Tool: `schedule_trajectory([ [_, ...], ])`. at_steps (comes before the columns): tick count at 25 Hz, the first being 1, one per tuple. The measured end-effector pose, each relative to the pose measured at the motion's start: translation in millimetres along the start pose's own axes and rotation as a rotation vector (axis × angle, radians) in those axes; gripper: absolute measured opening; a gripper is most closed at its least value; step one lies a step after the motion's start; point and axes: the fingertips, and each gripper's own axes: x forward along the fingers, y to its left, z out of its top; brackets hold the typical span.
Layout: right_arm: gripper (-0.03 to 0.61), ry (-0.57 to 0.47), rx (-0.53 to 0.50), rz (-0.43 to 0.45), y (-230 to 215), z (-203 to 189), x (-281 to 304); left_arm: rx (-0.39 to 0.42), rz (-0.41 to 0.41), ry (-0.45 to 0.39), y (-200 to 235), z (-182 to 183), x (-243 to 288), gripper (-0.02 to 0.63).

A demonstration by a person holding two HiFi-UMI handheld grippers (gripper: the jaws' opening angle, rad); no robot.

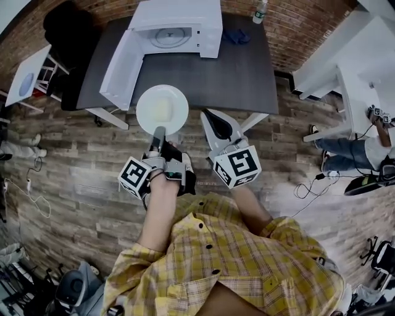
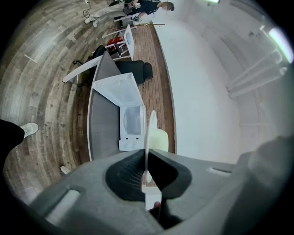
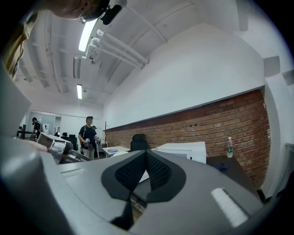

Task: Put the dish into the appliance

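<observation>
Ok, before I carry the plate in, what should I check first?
1. Grip: left gripper shut on the rim of the plate: ok.
2. Access: door of the microwave swung open: ok.
3. Inside: turntable looks bare in the head view: ok.
4. Other hand: right gripper empty, jaws together, beside the plate and apart from it: ok.
5. Path: blue cloth and bottle sit right of the microwave, off the line: ok.
6. Plate held level: cannot tell.

Dark grey table (image 1: 247, 80) at top centre of frame; on it an open white microwave (image 1: 179, 24), blue cloth (image 1: 236, 37), bottle (image 1: 260, 11) toward upper right.
</observation>
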Motion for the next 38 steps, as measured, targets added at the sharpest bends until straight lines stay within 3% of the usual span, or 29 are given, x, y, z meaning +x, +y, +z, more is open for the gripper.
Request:
schedule_trajectory([
  [3, -0.003, -0.005, -0.013, -0.002, -14, 13, 36, 0.008, 0.027, 0.012, -2, 19, 36, 0.009],
  [7, -0.005, -0.004, -0.013, -0.022, -36, 24, 82, -0.025, -0.006, 0.03, -22, 36, 86, 0.009],
  [20, -0.005, 0.029, -0.019, -0.079, -78, 20, 188, 0.005, 0.035, 0.104, -19, 87, 186, 0.009],
  [38, -0.008, 0.07, -0.002, -0.123, -108, 4, 251, -0.02, 0.081, 0.162, 3, 114, 251, 0.008],
])
